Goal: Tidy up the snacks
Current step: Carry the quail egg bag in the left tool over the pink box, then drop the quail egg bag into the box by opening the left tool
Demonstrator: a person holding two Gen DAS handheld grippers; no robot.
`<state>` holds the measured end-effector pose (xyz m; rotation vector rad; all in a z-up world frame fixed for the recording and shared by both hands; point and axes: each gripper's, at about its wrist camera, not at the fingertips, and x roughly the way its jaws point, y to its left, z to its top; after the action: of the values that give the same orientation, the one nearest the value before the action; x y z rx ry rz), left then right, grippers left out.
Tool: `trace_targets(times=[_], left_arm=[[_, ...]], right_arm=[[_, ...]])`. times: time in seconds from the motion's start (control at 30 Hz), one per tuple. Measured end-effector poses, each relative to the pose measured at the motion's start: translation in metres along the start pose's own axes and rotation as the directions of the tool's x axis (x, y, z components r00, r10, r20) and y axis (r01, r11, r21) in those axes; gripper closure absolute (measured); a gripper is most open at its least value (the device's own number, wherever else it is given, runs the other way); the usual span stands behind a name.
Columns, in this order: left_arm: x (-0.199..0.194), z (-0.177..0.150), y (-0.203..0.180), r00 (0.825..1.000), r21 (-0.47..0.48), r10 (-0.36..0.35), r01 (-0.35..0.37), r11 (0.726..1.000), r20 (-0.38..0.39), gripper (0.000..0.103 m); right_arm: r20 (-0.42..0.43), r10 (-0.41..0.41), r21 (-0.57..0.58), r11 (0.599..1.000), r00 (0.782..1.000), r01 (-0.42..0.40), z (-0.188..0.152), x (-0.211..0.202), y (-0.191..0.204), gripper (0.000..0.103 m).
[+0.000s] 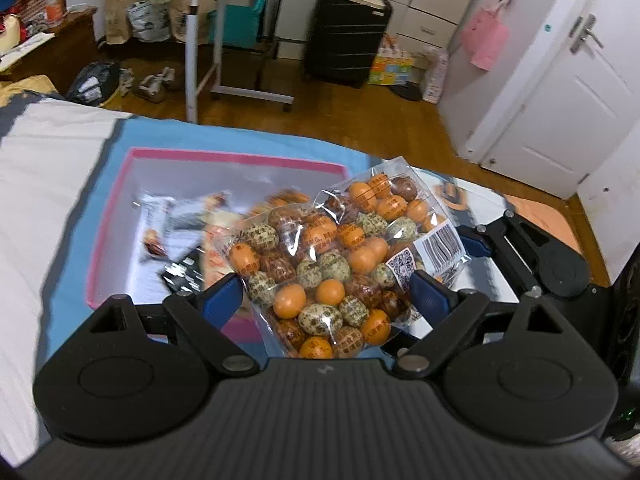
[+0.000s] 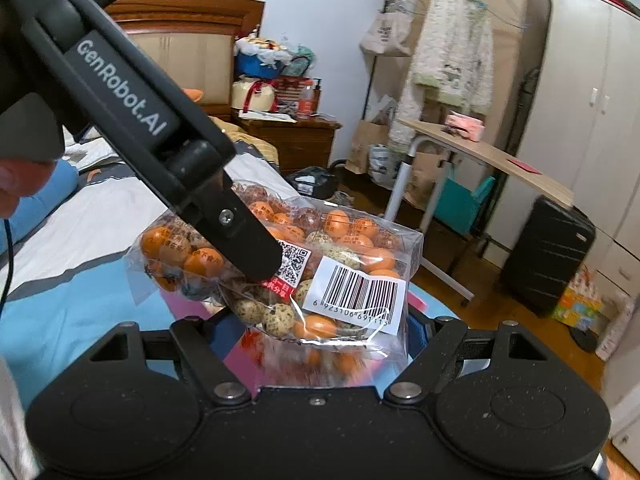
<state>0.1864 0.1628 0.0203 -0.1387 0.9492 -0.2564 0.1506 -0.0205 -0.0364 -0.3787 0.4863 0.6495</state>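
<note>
Left wrist view: both the left gripper [image 1: 326, 288] and right gripper [image 2: 320, 330] stand wide, clamped on the bag of eggs [image 1: 340, 264], carried crosswise above the pink-rimmed box [image 1: 236, 158], just ahead and below

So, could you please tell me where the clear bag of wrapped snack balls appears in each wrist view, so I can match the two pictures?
Left wrist view: the bag of snack balls sits lower centre, between the left gripper fingers, over the pink-rimmed box.
Right wrist view: the bag sits centre, barcode facing the camera, between the right gripper fingers.
Shared landmark: the barcode label.
</note>
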Motion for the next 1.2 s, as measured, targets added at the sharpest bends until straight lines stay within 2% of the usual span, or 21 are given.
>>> trace_targets(times=[0.13,0.37,0.7,0.83,0.87,0.93,1.0,1.1,1.2], left_arm=[[0.019,0.013,0.032,0.999,0.011,0.044,-0.043,0.999,-0.032,0.013],[0.053,0.016,0.085,0.999,-0.051,0.025,-0.028,0.998,-0.046,0.013],[0.07,0.011,0.109,0.996,-0.048,0.09,-0.091,0.995,-0.013,0.012],[0.073,0.014,0.127,0.99,-0.109,0.14,-0.141,0.984,-0.015,0.011],[0.072,0.014,0.132,0.986,-0.142,0.166,-0.165,0.976,-0.011,0.013],[0.067,0.013,0.135,0.98,-0.148,0.199,-0.194,0.97,0.019,0.013],[0.057,0.012,0.13,0.98,-0.135,0.188,-0.179,0.975,0.061,0.012],[0.045,0.009,0.115,0.984,-0.102,0.145,-0.135,0.986,0.1,0.012],[0.033,0.005,0.093,0.976,-0.04,0.169,-0.165,0.985,0.136,0.012]], right_arm=[[-0.042,0.035,-0.003,0.999,0.999,-0.036,0.015,0.039,0.011,0.02],[-0.135,0.085,0.033,0.996,0.987,-0.082,0.022,0.088,0.018,0.02],[-0.22,0.169,0.137,0.981,0.961,-0.141,0.03,0.133,0.021,0.018],[-0.264,0.218,0.09,0.975,0.939,-0.201,0.034,0.149,0.029,0.016],[-0.275,0.231,0.079,0.973,0.933,-0.217,0.034,0.151,0.03,0.016],[-0.261,0.221,0.054,0.975,0.94,-0.215,0.035,0.145,0.032,0.015],[-0.245,0.223,-0.003,0.973,0.944,-0.231,0.037,0.13,0.037,0.009],[-0.194,0.198,-0.123,0.967,0.961,-0.224,0.036,0.095,0.041,0.009],[-0.161,0.166,-0.203,0.959,0.973,-0.197,0.031,0.062,0.041,0.009]])
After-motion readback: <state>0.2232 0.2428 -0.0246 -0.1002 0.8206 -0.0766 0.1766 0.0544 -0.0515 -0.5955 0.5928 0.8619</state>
